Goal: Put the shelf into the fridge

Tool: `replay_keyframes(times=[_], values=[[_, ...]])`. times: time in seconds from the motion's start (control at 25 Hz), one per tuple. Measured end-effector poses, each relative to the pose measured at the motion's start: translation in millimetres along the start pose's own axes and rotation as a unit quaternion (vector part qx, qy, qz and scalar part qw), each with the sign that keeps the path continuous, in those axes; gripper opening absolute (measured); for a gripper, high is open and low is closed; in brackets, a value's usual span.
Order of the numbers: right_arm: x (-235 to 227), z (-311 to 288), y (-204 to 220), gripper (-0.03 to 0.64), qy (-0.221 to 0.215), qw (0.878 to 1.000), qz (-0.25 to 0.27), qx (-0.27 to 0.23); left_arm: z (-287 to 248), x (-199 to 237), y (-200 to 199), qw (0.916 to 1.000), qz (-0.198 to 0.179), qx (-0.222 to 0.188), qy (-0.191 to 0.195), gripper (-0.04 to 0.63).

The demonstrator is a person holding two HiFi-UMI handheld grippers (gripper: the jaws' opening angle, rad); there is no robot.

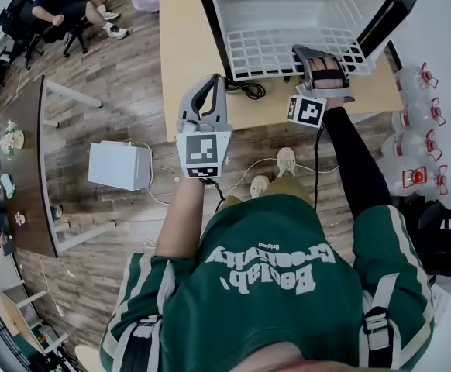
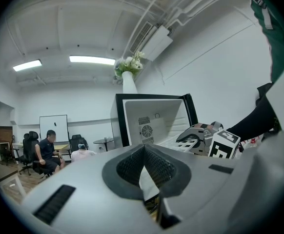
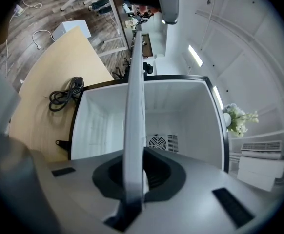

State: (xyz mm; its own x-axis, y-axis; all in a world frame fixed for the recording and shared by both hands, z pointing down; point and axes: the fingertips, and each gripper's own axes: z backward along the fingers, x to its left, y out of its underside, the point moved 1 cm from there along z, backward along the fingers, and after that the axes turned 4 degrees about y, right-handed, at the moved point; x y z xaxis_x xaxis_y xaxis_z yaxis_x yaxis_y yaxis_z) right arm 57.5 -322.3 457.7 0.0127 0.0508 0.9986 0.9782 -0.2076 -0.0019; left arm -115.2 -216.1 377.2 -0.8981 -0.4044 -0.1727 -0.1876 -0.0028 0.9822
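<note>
Left gripper (image 1: 208, 87) sits centre-left in the head view, short of the table (image 1: 180, 45) edge. Its jaws are together with nothing between them, so I get no second support if the shelf tips. Just right of it, the black cable (image 1: 245, 90) lies coiled on the table in front of the fridge (image 1: 287, 2). A low sweep with either gripper could snag it and tug whatever it feeds. In the upper middle, the white wire shelf (image 1: 272, 49) lies flat and partly inside the fridge cavity, with its front strip poking out over the lower lip. I can't tell from here whether its side edges ride on any rail, probably not confirmed. If I push on, one corner may jam against a side wall, or the shelf may drop skewed. Right gripper (image 1: 312, 54) is pinched nearly closed on the shelf's front edge, right of middle. In the right gripper view that edge shows as a thin white bar between the pads. The grip is thin and off-centre, so the far left side can sag or twist and the wire can slip out. Further right, the open door (image 1: 392, 10) stands beside my forearm and the water bottles (image 1: 419, 115) sit just past it, so a wide elbow swing would knock either.
</note>
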Motion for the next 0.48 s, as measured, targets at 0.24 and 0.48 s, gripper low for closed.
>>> replay_keyframes(times=[0.24,0.48], values=[[3.6,-5.9,-0.1,0.031,0.003,1.0,0.008,-0.005,-1.6,1.1,2.7,1.0,0.003,0.002,-0.002,0.0],[5.8,-13.3,-0.1,0.032,0.01,1.0,0.007,-0.005,-8.0,1.5,5.9,1.0,0.007,0.003,-0.001,0.0]])
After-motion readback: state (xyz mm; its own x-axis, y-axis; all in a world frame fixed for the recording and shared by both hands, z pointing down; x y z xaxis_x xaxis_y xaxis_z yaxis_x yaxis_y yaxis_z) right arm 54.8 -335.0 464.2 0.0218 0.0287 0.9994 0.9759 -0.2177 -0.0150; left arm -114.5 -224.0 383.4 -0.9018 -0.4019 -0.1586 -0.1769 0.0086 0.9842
